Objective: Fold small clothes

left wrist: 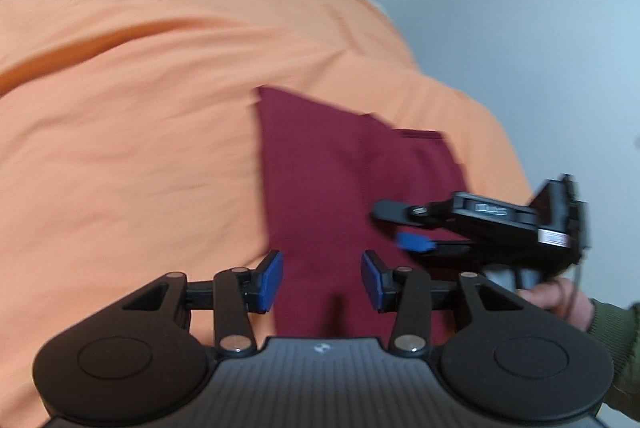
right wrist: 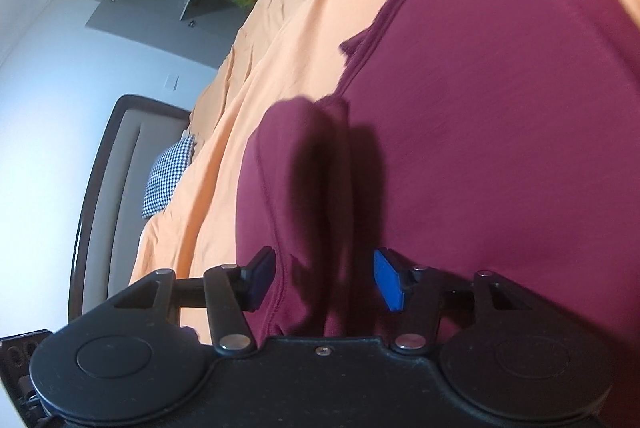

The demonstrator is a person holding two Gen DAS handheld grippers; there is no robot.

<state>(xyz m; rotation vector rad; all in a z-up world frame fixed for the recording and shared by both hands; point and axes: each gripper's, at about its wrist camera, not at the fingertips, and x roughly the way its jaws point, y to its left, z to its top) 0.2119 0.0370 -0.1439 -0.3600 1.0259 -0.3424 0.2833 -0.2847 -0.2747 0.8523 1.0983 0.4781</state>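
A folded maroon garment (left wrist: 340, 164) lies flat on a bed covered by an orange sheet (left wrist: 140, 108), near the sheet's right edge in the left wrist view. The left claw (left wrist: 322, 278) hangs above the garment's near edge, its blue pads (left wrist: 272, 280) apart with nothing pressed between them. The right claw (left wrist: 394, 228) lies over the garment's right side, turned onto its side, gripped by a hand (left wrist: 560, 296) in an olive sleeve (left wrist: 616, 332). In the right wrist view the right claw (right wrist: 324, 278) stands apart; a raised fold of the garment (right wrist: 480, 148) lies between its pads (right wrist: 388, 280) without being pinched. Beyond the garment, a checked pillow (right wrist: 168, 176) rests against the headboard (right wrist: 120, 156).
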